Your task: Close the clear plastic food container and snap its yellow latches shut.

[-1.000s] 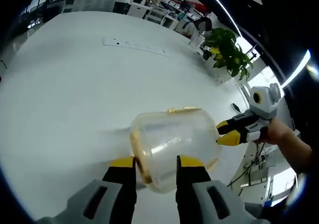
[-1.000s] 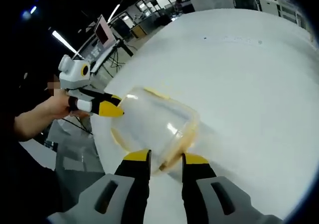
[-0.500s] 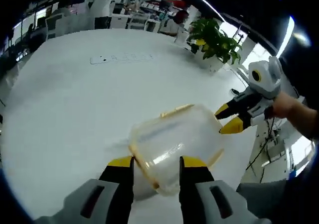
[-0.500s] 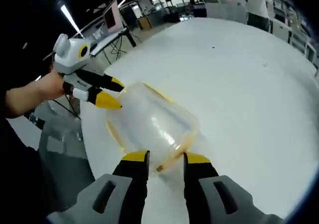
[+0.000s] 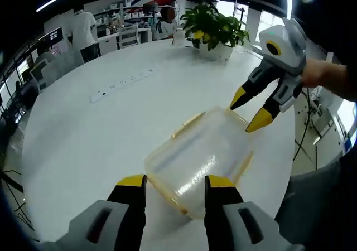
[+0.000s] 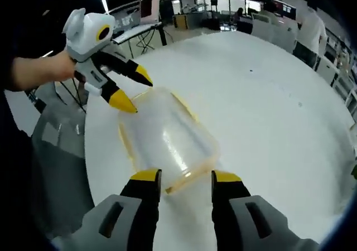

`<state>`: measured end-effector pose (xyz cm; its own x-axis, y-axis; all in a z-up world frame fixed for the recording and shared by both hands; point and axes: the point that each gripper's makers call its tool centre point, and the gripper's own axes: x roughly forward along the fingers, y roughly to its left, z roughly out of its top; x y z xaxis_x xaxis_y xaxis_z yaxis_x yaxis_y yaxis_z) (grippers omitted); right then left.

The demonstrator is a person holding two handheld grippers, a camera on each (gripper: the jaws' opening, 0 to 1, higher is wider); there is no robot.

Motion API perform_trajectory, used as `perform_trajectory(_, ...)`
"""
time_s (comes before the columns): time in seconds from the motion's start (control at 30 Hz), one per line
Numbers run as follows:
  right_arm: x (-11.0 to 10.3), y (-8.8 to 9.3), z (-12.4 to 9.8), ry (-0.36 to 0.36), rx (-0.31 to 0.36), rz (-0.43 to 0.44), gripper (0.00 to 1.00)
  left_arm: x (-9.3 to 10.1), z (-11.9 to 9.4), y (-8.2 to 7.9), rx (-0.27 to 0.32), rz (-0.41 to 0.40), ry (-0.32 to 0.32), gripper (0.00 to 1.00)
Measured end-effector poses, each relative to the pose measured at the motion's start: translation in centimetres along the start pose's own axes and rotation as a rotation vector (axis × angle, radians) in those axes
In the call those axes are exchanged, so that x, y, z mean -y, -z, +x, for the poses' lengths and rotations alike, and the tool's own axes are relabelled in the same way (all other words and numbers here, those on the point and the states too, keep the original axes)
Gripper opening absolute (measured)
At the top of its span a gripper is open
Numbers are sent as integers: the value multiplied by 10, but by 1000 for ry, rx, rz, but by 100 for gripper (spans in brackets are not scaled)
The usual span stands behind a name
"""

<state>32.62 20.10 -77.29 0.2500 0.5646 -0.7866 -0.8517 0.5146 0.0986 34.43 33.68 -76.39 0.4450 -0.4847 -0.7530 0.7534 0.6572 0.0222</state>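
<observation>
Clear plastic food container (image 5: 198,164) lies on the white tabletop (image 5: 83,128), its lid on, a rounded rectangular box with cloudy see-through walls and pale yellow latches (image 5: 187,125) along its edges. In the right gripper view the same container (image 6: 167,140) sits near the tabletop's (image 6: 268,106) curved edge, with one yellow latch (image 6: 182,106) running along its far long side and another at the near end.

In the left gripper view the left gripper (image 5: 169,183) has its jaws apart at a moderate width, their yellow tips either side of the container's near end; whether they touch it is unclear. The right gripper (image 5: 249,111) comes in from the upper right, held by a hand (image 5: 323,78), its jaws spread and its yellow tips at the container's far corner.

In the right gripper view the right gripper (image 6: 181,178) also stands with jaws apart, straddling the near end, while the left gripper (image 6: 133,91) points its spread tips at the far corner. A potted plant (image 5: 215,30) and a power strip (image 5: 120,85) sit well beyond the container.
</observation>
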Motion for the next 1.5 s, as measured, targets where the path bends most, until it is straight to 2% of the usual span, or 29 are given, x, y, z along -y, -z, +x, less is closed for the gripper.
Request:
perform_trajectory(0.07, 0, -4, -2, -13, 6, -26, 41, 3, -2, -6, 13, 42, 24, 39)
perform_trajectory(0.13, 2, -9, -4, -19, 14, -117, 44, 7, -2, -10, 20, 75, 49, 42)
perform_trajectory(0.27, -3, -18, -5, -48, 33, -142, 48, 10, -1, -16, 28, 132, 77, 45)
perform_trajectory(0.33, -4, -25, -3, -50, 46, -167, 48, 11, 1, -17, 19, 167, 83, 44)
perform_trajectory(0.4, -6, -31, -1, -55, 53, -175, 49, 14, 0, -22, 34, 212, 92, 42)
perform_trajectory(0.5, -9, -36, 4, -62, 51, -177, 47, 20, 0, -27, 50, 222, 103, 41)
perform_trajectory(0.73, -24, -46, 14, -99, 49, -190, 46, 27, 6, -27, 43, 248, 123, 39)
perform_trajectory(0.87, -31, -50, 19, -117, 49, -192, 44, 33, 7, -29, 49, 251, 141, 33)
perform_trajectory(1.07, -42, -50, 28, -145, 28, -215, 41, 42, 9, -27, 43, 278, 155, 32)
perform_trajectory(1.2, -41, -52, 30, -148, 23, -227, 40, 43, 7, -27, 41, 297, 158, 32)
perform_trajectory(1.33, -42, -57, 30, -176, 42, -211, 41, 45, 6, -27, 41, 291, 167, 32)
perform_trajectory(1.5, -35, -58, 33, -175, 28, -236, 41, 49, 4, -29, 59, 277, 183, 33)
